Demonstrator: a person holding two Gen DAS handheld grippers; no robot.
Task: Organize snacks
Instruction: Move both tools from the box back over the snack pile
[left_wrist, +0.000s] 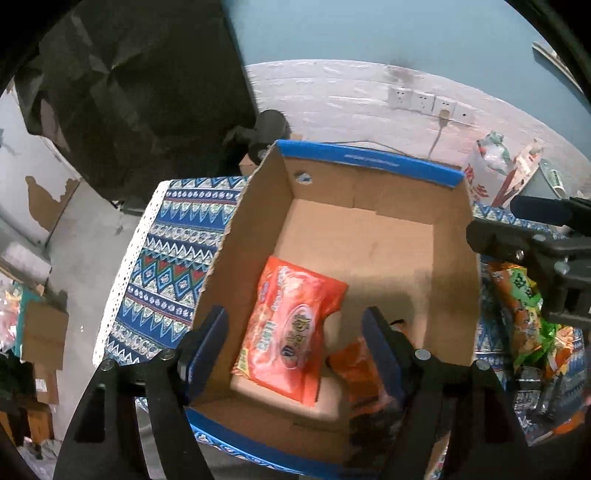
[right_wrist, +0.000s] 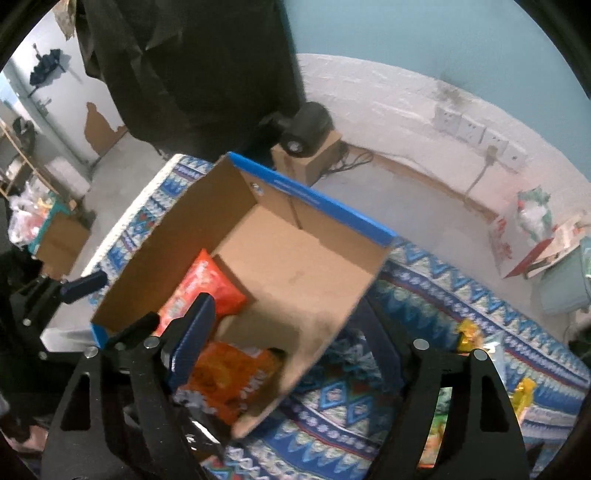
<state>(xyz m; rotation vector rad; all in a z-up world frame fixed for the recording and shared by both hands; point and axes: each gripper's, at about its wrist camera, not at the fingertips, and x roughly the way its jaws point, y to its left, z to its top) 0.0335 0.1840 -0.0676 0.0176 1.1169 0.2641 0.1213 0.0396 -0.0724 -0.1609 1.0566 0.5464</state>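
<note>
A cardboard box (left_wrist: 369, 162) with a blue rim stands open on a patterned cloth. Inside lie a bright red-orange snack packet (left_wrist: 291, 332) and a darker orange packet (left_wrist: 360, 373). My left gripper (left_wrist: 295, 350) hangs open above the box's near end. The red-orange packet lies below and between its fingers, and the pads do not press it. In the right wrist view, my right gripper (right_wrist: 288, 339) is open and straddles the near right wall of the box (right_wrist: 314, 206). Its left finger (right_wrist: 192, 339) is over the orange packet (right_wrist: 229, 376), with the red-orange packet (right_wrist: 207, 288) beyond.
The blue patterned cloth (left_wrist: 162, 266) covers the table, with its white edge at the left. Several loose snack packets (left_wrist: 524, 306) lie on the cloth right of the box. A dark garment (right_wrist: 192, 66) hangs behind. A small cardboard box (right_wrist: 310, 162) carrying a black device stands by the wall.
</note>
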